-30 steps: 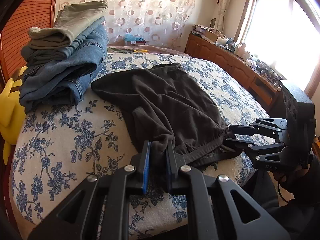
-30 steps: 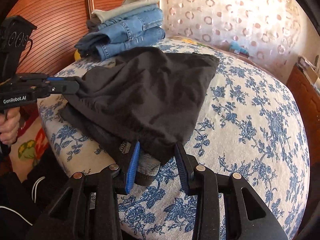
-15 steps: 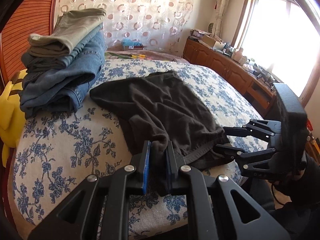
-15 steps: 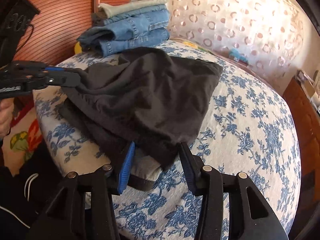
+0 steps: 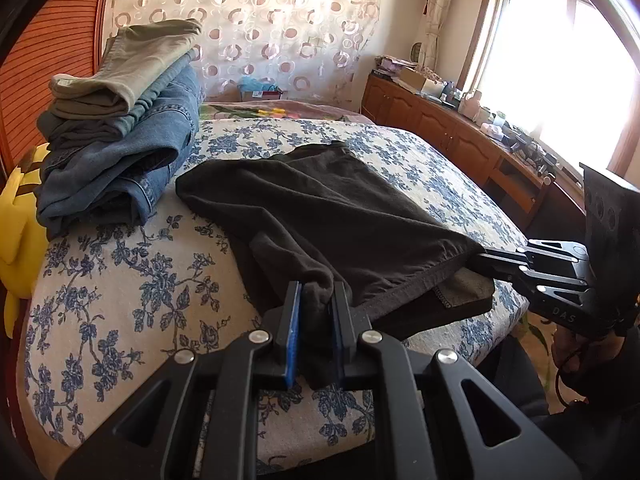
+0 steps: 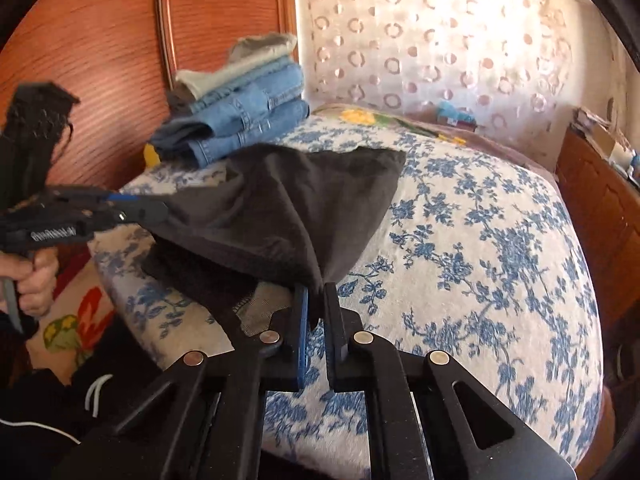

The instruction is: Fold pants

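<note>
Pinching the near hem corners of the black pants (image 5: 320, 216) on the floral bed (image 5: 120, 280), left tongs (image 5: 314, 312) and right tongs (image 6: 315, 308) both clamp cloth, apparently one fold in, the next hardly begun.

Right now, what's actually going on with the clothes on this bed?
A person is folding dark pants on a floral bedspread, a hand-held gripper in each hand. The left hand-held gripper is clamped on one near corner of the top layer, the right hand-held gripper on the other, and that edge is raised off the layer beneath. A stack of folded jeans and khaki trousers sits at the far left of the bed.
</note>
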{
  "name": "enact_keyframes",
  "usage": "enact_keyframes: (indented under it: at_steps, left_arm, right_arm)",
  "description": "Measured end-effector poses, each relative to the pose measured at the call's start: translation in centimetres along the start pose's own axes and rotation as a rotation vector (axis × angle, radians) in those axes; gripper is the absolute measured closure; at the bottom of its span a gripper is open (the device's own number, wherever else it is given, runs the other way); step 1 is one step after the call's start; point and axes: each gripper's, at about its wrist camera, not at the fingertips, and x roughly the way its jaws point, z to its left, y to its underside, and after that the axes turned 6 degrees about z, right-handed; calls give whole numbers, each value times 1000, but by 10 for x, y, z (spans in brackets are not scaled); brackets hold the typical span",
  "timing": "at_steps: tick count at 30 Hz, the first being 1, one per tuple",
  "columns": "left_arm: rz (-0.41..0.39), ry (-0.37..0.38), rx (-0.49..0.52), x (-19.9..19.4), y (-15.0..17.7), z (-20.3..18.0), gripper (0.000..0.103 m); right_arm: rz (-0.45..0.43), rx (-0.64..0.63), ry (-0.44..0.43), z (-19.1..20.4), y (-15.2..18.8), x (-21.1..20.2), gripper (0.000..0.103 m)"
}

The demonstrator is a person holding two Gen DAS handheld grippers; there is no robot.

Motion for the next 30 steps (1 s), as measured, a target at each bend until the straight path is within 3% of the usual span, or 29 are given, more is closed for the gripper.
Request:
enact_keyframes:
  at_steps: [5, 11, 21, 30]
  left_arm:
    - [27, -2, 10, 3, 10, -5, 93]
    - [23, 9, -36, 1, 16, 1, 93]
    - [-14, 17, -13, -7, -3, -5, 93]
    - [-24, 24, -21, -6, -4, -2, 93]
  right_arm:
    - [25, 21, -46, -2, 11, -7, 98]
    - [30, 12, 23, -2, 17, -9, 79]
    - [42, -129, -65, 37, 5, 4, 77]
    - [112, -172, -7, 39, 11, 30, 74]
